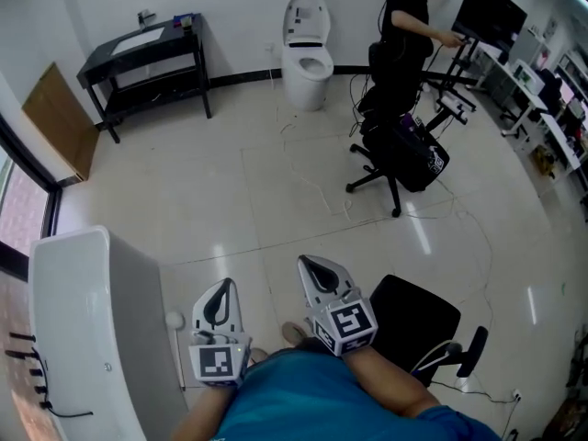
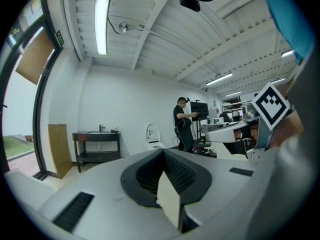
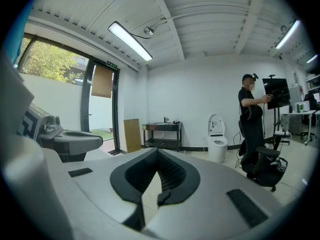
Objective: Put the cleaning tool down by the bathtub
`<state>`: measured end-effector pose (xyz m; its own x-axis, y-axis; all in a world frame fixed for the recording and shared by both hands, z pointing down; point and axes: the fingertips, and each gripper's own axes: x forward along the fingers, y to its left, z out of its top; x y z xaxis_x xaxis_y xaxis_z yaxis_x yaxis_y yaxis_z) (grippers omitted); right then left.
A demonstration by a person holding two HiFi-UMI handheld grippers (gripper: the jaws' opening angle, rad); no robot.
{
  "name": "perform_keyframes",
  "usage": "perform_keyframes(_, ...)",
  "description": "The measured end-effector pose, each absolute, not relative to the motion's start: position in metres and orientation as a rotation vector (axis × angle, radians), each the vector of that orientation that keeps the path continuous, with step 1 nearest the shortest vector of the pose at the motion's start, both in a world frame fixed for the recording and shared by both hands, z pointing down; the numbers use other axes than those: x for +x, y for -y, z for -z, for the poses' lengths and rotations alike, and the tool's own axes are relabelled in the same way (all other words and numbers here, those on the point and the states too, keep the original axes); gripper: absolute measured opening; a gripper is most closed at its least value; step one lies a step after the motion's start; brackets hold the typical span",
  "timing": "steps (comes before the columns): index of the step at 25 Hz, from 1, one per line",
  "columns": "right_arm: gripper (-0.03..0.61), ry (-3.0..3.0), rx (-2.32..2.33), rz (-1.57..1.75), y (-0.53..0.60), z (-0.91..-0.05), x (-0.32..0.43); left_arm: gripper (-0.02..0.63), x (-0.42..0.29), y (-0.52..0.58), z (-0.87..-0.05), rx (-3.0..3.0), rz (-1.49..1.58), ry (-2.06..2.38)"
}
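**Both grippers clenched, nothing held**

Your left gripper (image 1: 223, 290) and right gripper (image 1: 309, 268) hang side by side at the lower middle of the head view. Each has its jaws pressed together with nothing between them. The cleaning tool (image 1: 175, 321), a thin pale stick with a round knob, lies on the floor at lower left. It is just beside the wall of the white bathtub (image 1: 129, 338) and near your left gripper.

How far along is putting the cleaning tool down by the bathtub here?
Seemingly done: a slim white-headed tool lies on the floor beside the bathtub, too small to identify surely. In hand: nothing; the left gripper and right gripper are both shut and empty. Left: nothing apparent.
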<state>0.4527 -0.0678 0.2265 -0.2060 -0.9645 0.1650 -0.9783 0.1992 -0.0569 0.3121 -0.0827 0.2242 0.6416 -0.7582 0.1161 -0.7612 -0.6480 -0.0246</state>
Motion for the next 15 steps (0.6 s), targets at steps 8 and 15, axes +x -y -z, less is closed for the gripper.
perform_keyframes(8, 0.003, 2.349, 1.944, -0.228, 0.060, -0.228, 0.460, -0.006, 0.325, 0.075, -0.225, 2.862, -0.189, 1.254)
perform_keyframes(15, 0.003, 2.345, 1.944, -0.240, 0.060, -0.227, 0.462, -0.006, 0.329, 0.075, -0.222, 2.860, -0.192, 1.240)
